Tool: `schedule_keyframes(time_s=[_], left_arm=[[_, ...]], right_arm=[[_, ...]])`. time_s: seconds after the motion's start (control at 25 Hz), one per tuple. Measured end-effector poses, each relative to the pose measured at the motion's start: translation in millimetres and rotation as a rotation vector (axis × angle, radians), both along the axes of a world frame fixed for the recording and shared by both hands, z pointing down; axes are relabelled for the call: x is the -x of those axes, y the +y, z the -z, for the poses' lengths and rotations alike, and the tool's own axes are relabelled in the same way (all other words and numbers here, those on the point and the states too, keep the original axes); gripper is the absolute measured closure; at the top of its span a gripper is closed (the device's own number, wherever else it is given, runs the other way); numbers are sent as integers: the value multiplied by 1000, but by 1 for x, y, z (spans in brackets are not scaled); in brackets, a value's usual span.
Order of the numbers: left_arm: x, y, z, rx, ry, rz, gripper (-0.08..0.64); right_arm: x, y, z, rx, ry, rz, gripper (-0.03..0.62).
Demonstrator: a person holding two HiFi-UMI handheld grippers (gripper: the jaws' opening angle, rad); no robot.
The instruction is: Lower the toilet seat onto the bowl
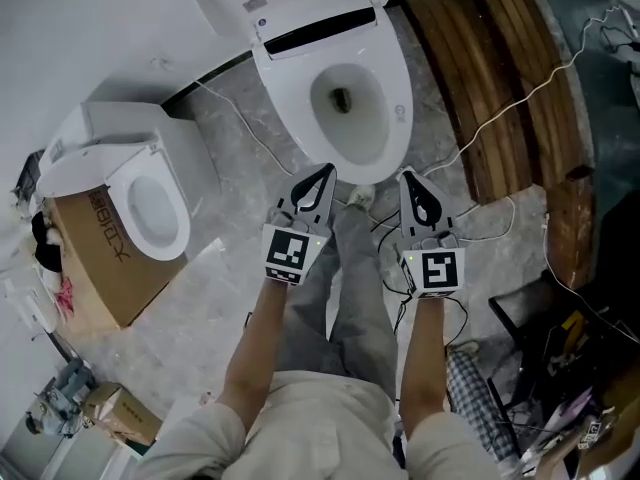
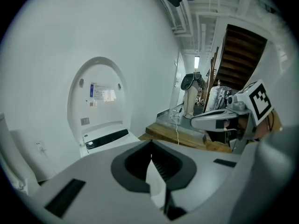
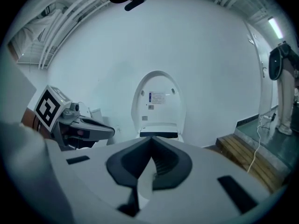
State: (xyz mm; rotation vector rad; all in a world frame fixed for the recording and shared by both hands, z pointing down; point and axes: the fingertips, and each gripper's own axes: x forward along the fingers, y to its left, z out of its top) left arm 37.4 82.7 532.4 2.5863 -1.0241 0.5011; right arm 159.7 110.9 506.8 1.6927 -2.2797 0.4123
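Left claw (image 1: 323, 175) and right claw (image 1: 409, 179) are each pressed together, empty, side by side above the floor. Just beyond them lies the toilet seat (image 1: 396, 108) — flat on the bowl (image 1: 352, 128), touching neither claw. The lid (image 3: 158, 97) stands upright behind.

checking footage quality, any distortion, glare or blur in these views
Head view: evenly lit, sharp, toilet clear. Left gripper view: strong fisheye, black corners, near jaws slightly soft. Right gripper view: same fisheye bend, bright lamp glaring upper right, lid sharp.
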Motion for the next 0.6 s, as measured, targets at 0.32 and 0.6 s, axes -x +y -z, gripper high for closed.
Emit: schedule_keyframes(time_s=[0.32, 0.6], left_arm=[[1, -6, 16, -13, 4, 3, 548], [-3, -20, 14, -27, 1, -7, 548]], right_arm=[[1, -7, 22, -27, 18, 10, 588], [0, -14, 15, -15, 9, -4, 588]])
